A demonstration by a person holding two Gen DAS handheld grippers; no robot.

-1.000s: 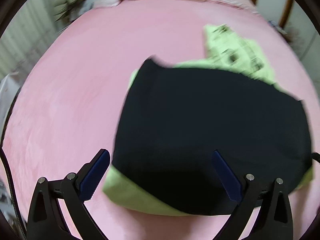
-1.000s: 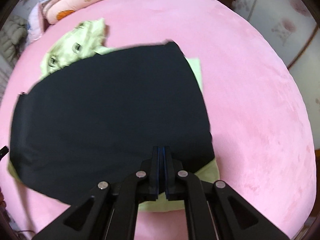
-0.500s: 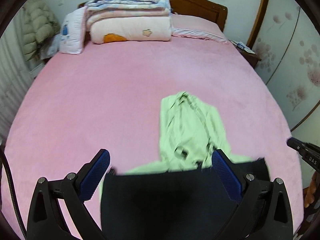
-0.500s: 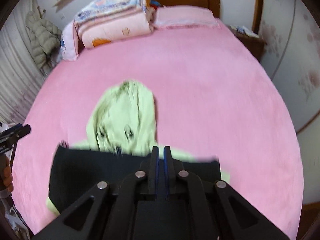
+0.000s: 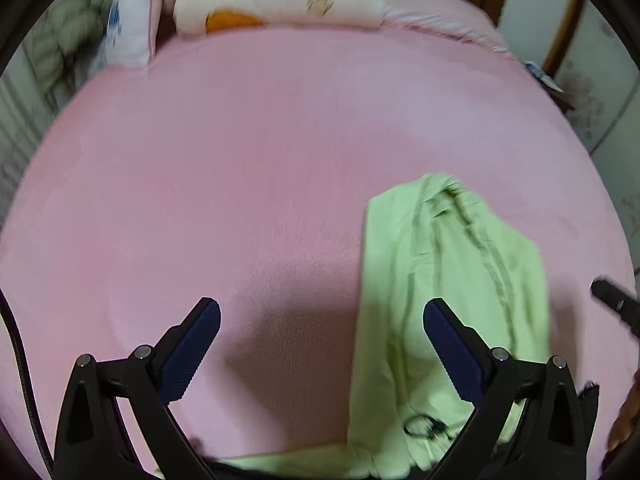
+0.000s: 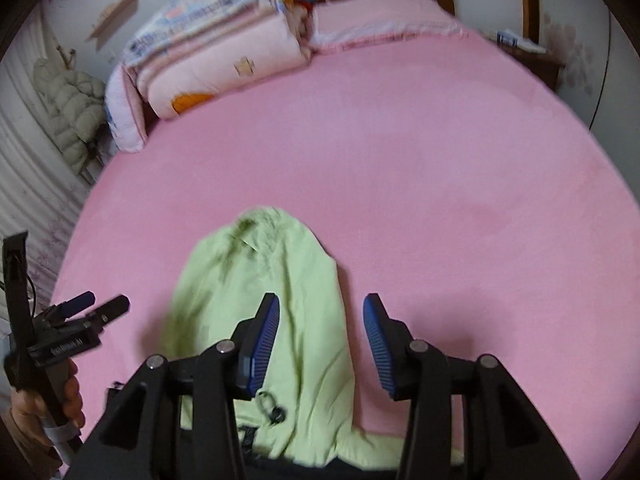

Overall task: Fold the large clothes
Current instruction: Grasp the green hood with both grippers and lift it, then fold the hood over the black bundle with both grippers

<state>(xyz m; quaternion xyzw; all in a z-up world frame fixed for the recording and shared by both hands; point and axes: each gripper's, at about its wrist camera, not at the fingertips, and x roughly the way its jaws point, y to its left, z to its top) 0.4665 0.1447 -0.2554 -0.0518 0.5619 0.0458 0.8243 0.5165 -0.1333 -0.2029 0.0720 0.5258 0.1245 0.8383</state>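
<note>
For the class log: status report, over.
Left hand-held gripper open, empty. Right hand-held gripper opening, nothing pinched. Green garment on pink bed. Nothing obstructing.

Light green garment (image 5: 444, 280): lower part cut off by bottom frame edge in both wrist views; dark fabric strip (image 6: 352, 470) under it at bed's near edge, barely visible, extent not readable. Small dark item (image 6: 269, 407) on garment too small to identify. Folded quilts (image 6: 216, 52) at bed's head blurred.
</note>
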